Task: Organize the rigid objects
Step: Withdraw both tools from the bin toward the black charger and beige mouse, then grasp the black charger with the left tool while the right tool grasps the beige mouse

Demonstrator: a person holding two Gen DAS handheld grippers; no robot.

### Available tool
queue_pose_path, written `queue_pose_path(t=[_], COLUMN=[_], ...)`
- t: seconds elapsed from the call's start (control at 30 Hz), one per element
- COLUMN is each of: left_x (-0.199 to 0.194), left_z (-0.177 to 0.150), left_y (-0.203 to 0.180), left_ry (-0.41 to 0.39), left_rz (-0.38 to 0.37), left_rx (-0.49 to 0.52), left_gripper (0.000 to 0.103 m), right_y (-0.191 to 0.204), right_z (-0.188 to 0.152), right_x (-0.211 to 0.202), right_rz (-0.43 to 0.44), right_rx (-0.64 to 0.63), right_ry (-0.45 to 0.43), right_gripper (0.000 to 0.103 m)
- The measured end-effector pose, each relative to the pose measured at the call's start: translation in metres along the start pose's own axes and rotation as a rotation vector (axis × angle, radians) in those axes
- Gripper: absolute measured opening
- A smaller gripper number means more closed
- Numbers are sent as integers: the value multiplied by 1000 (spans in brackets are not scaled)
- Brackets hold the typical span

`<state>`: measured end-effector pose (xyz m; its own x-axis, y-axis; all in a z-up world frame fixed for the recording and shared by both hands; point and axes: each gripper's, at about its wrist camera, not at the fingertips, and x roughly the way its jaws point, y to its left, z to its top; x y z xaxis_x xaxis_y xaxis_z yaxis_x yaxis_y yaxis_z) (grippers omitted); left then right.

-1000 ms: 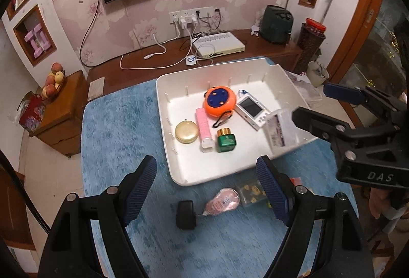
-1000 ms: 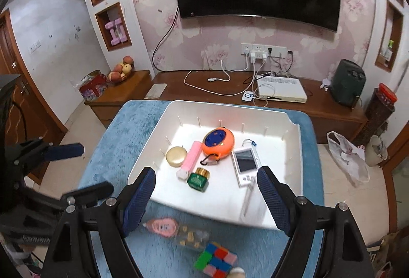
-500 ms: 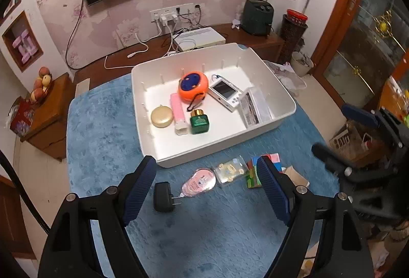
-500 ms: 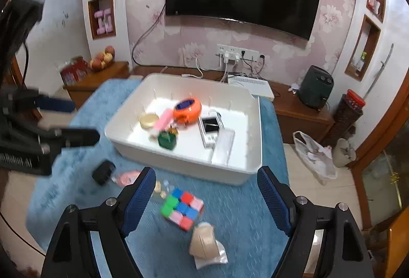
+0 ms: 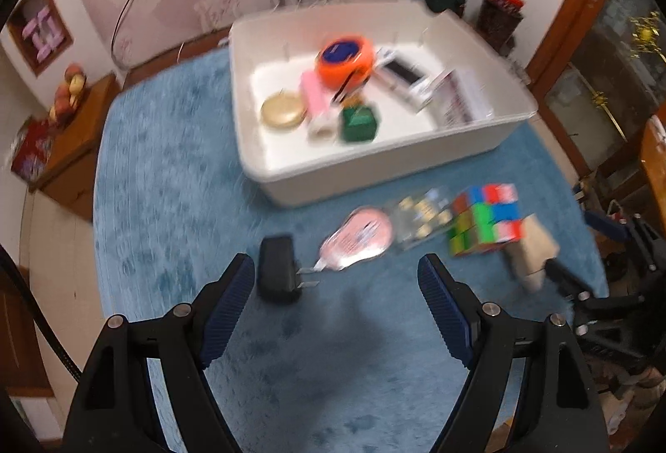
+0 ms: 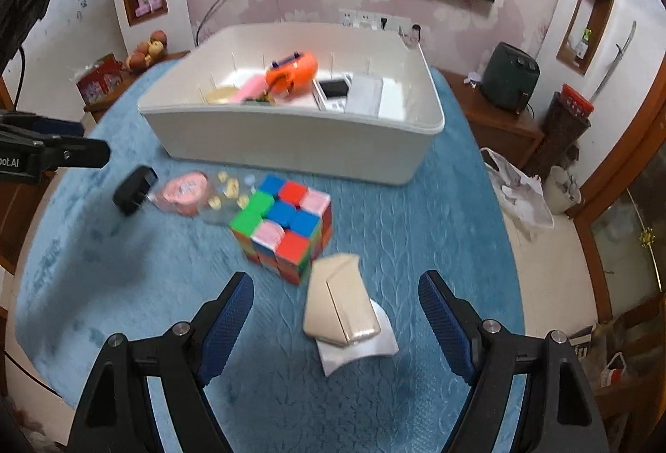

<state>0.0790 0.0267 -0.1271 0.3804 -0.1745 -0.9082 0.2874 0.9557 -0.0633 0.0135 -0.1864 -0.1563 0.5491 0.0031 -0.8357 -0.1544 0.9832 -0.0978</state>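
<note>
Right now the white bin serves as the landmark: it sits on the blue-covered surface and holds an orange round case, a pink tube, a gold compact, a green box, a small white device and a flat white pack at its right end.

Along the bin's near wall, outside it, a row of things lies on the surface: a black plug adapter farthest left, then a pink packet, a clear bag of small yellow pieces and a colour cube. Nearer than the cube, touching its corner, lies a beige case on a white card.

The left hand-held gripper hovers above the surface on the near side of the bin, fingers spread wide and holding nothing, the adapter just beside its left finger.

The right hand-held gripper is likewise spread and empty, with the beige case lying between its fingertips.
</note>
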Motion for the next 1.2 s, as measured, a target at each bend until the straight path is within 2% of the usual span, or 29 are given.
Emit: queue_pose_path(t=[0.37,0.6,0.7,0.87,1.0,1.17,1.2], left_x=[60,79,84,91,95,101,101], left_z=[-15,-13,-13,-11,-11,-4,-3], left_y=[44,58,60,61,65,60,59], left_ry=[108,122,122,137,150,161,158], left_rz=[37,27,33,36,33,2,-1], left_rx=[-163,-236,-252,-264,-282,-290,-287], left_gripper=[83,83,83,82,82,70,63], right_y=[3,5,5,5,4,2,1], right_z=[-7,-7,-6,-6,-6,-7,-7], right_x=[23,33,36,43,50,53,53], right_rz=[-18,-21,-20,-17,-5,-4,-3], right_rx=[-23,-41,-47,-48,-51,-42,-41], right_ry=[29,38,47,61,87,81,81], right_gripper=[82,81,74,67,50,48,48])
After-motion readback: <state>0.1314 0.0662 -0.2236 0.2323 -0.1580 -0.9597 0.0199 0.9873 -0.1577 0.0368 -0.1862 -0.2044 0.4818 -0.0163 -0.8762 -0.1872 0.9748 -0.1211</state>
